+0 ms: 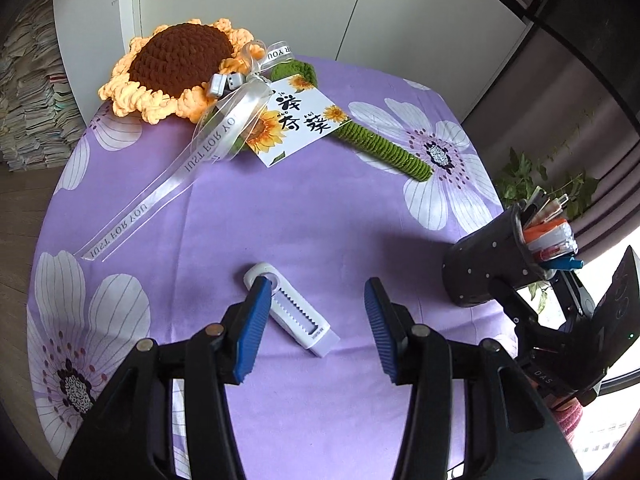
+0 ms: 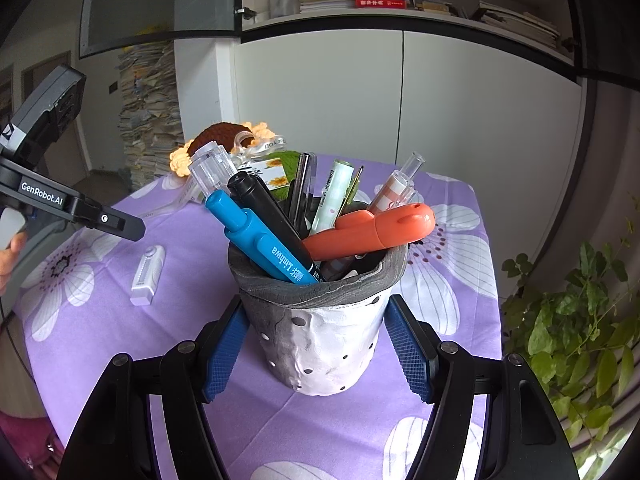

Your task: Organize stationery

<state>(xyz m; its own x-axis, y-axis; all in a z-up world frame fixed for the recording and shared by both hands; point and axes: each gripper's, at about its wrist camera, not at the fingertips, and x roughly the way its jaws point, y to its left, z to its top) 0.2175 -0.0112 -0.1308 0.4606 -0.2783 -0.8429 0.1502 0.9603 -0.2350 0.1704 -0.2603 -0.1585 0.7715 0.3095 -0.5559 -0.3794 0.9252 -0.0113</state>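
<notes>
A white slider case (image 1: 294, 314) with a toothed slot lies flat on the purple flowered tablecloth (image 1: 320, 208). My left gripper (image 1: 317, 283) hangs just above it, open, its blue pads apart; the case's rounded end sits under the left pad. The same white slider case (image 2: 147, 271) appears at the left of the right wrist view. My right gripper (image 2: 317, 302) is shut on the grey-and-white dotted pen cup (image 2: 324, 344), which stands upright. The cup holds a blue marker (image 2: 260, 240), a black pen (image 2: 268, 216), an orange tool (image 2: 372, 232) and several other pens.
A crocheted sunflower (image 1: 176, 68) with a green stem, ribbon and tag card (image 1: 296, 120) lies across the table's far side. The pen cup (image 1: 488, 272) stands near the right table edge, with a leafy plant (image 2: 576, 336) beyond it. White cabinets stand behind.
</notes>
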